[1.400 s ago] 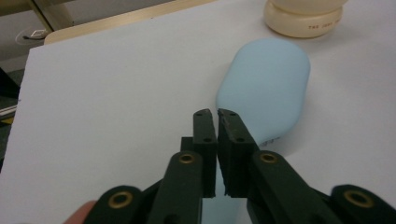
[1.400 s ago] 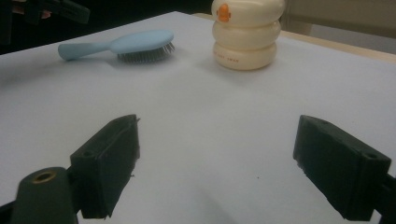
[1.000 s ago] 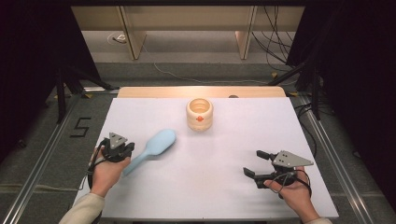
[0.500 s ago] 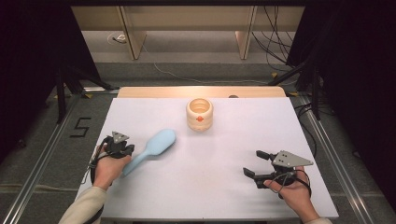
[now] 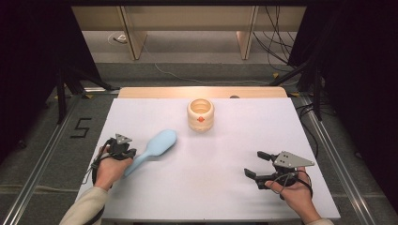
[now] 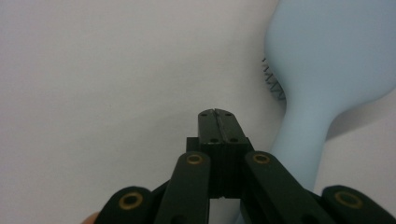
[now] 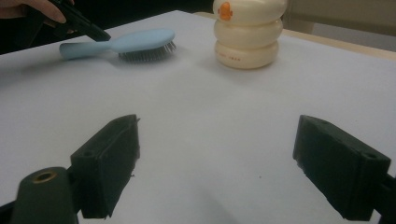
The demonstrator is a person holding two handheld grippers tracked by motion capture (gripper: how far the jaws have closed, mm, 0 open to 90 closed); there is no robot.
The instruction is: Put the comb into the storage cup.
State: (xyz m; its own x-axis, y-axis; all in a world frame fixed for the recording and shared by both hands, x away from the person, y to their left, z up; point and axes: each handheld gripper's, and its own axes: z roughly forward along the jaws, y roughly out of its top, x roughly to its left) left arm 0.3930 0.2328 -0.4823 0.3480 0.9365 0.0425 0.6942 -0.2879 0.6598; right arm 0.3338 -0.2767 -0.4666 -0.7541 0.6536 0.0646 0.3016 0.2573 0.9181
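Note:
A light blue hairbrush [image 5: 157, 145] lies bristles down on the white table, its handle pointing toward the near left. My left gripper [image 5: 132, 152] is shut with nothing between its jaws. In the left gripper view its tip [image 6: 217, 114] sits just left of the hairbrush's handle [image 6: 299, 140]. A cream ribbed jar [image 5: 201, 115] with an orange mark stands upright at the middle back. My right gripper [image 5: 253, 163] hovers open at the near right, pointing left. In the right gripper view its jaws [image 7: 217, 158] stand wide over bare table, with the hairbrush [image 7: 126, 43] and jar [image 7: 247, 32] beyond.
The white tabletop [image 5: 211, 192] ends in a wooden strip [image 5: 202, 92] at the back. Metal rails run along both sides on the grey floor, which bears a taped "5" [image 5: 80, 127] at the left. Cables [image 5: 281, 56] and shelf legs lie beyond the table.
My left gripper has shifted slightly toward the brush handle. The right gripper, the brush and the jar have stayed where they were.

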